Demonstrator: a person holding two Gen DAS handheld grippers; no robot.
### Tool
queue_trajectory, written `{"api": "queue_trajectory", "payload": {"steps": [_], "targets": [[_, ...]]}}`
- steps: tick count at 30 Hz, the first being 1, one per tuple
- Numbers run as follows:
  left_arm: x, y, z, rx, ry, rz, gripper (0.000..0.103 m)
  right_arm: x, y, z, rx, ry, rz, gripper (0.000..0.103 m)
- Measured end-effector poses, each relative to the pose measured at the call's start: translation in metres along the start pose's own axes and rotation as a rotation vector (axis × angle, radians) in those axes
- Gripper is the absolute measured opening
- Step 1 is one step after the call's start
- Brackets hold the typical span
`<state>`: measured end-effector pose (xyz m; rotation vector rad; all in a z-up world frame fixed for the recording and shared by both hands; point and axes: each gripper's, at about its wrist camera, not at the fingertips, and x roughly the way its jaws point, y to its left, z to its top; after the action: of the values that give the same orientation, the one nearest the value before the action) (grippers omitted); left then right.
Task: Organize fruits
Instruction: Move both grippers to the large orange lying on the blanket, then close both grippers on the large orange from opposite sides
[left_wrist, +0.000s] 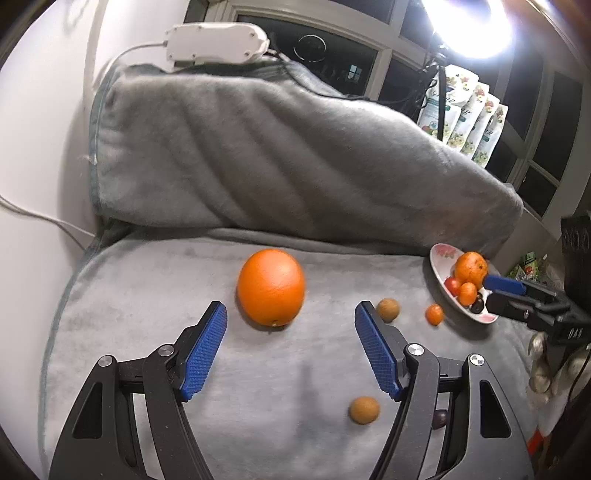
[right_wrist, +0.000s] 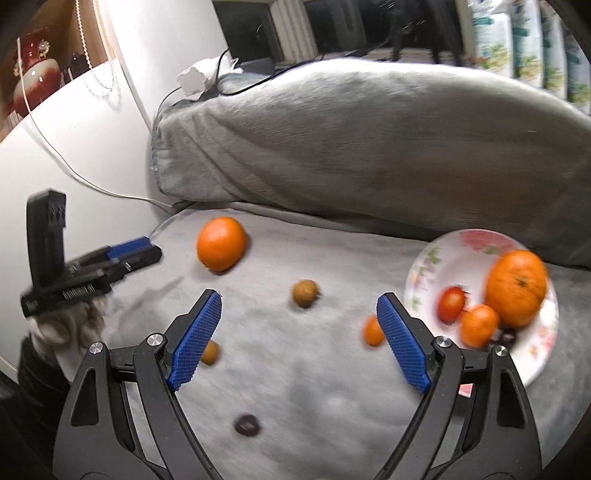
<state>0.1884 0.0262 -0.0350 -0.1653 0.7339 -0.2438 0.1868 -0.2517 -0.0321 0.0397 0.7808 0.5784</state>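
Note:
A large orange (left_wrist: 270, 287) (right_wrist: 221, 243) lies on the grey blanket just ahead of my open, empty left gripper (left_wrist: 290, 314). The floral plate (left_wrist: 441, 254) (right_wrist: 436, 266) at the right holds a tangerine (right_wrist: 516, 288), a small orange fruit (right_wrist: 479, 325), a red tomato (right_wrist: 451, 303) and a dark fruit (right_wrist: 509, 336). My right gripper (right_wrist: 299, 304) is open and empty, just left of the plate; in the left wrist view it (left_wrist: 496, 290) is by the plate's rim. Loose on the blanket lie two brown fruits (left_wrist: 388, 309) (left_wrist: 364, 410), a small orange fruit (left_wrist: 434, 314) (right_wrist: 373, 330) and a dark fruit (right_wrist: 247, 425).
A big grey cushion (left_wrist: 277, 155) (right_wrist: 369, 140) rises behind the seat. A white wall and a cable (right_wrist: 74, 170) are at the left. A white power unit (left_wrist: 216, 41) sits on top of the cushion. Printed packets (left_wrist: 469, 122) stand by the window at the back right.

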Motion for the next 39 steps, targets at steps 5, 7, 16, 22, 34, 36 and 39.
{"api": "queue_trajectory", "payload": {"steps": [5, 7, 16, 22, 34, 36, 39], "targets": [[0.016, 0.013, -0.005, -0.005, 0.028, -0.011, 0.072, 0.039, 0.023, 0.019, 0.028, 0.078, 0.06, 0.089], [0.024, 0.018, -0.006, -0.011, 0.039, -0.021, 0.072, 0.054, 0.029, 0.024, 0.038, 0.105, 0.08, 0.089], [0.05, 0.033, -0.006, -0.075, 0.066, -0.087, 0.072, 0.118, 0.04, 0.04, 0.169, 0.217, 0.155, 0.089], [0.061, 0.038, -0.004, -0.091, 0.09, -0.108, 0.072, 0.148, 0.04, 0.048, 0.249, 0.246, 0.187, 0.089], [0.069, 0.046, -0.005, -0.128, 0.111, -0.145, 0.07, 0.18, 0.045, 0.056, 0.294, 0.271, 0.208, 0.089], [0.074, 0.049, -0.002, -0.129, 0.117, -0.15, 0.067, 0.184, 0.046, 0.056, 0.305, 0.276, 0.222, 0.084], [0.077, 0.048, -0.001, -0.13, 0.123, -0.159, 0.062, 0.187, 0.049, 0.057, 0.311, 0.285, 0.226, 0.075]]}}
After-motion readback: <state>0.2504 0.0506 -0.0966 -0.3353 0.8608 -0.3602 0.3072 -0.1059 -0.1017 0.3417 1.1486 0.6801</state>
